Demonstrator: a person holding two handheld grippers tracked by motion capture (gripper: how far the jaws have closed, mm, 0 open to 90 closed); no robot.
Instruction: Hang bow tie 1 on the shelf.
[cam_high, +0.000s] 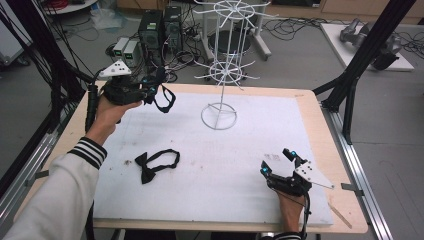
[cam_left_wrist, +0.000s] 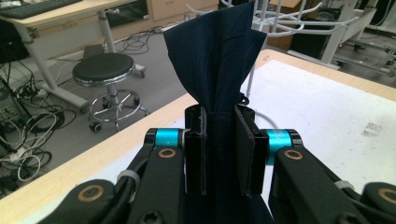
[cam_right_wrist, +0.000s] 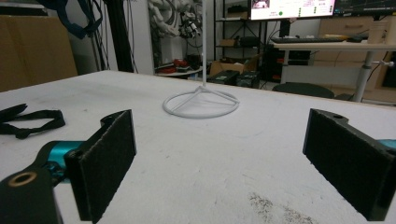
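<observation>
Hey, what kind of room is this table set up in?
Probably a robotics or research lab: desktop computers and tangled cables on the floor, a black frame around the table, and a monitor on a desk behind.

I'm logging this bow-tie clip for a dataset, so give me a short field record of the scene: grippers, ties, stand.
left gripper: shut on the dark fabric bow tie, raised over the table's far left corner
right gripper: open, resting low near the right front of the white table mat
second black bow tie: lying flat on the mat, strap looped
white wire display stand: upright on its ring base, hooks bare
</observation>
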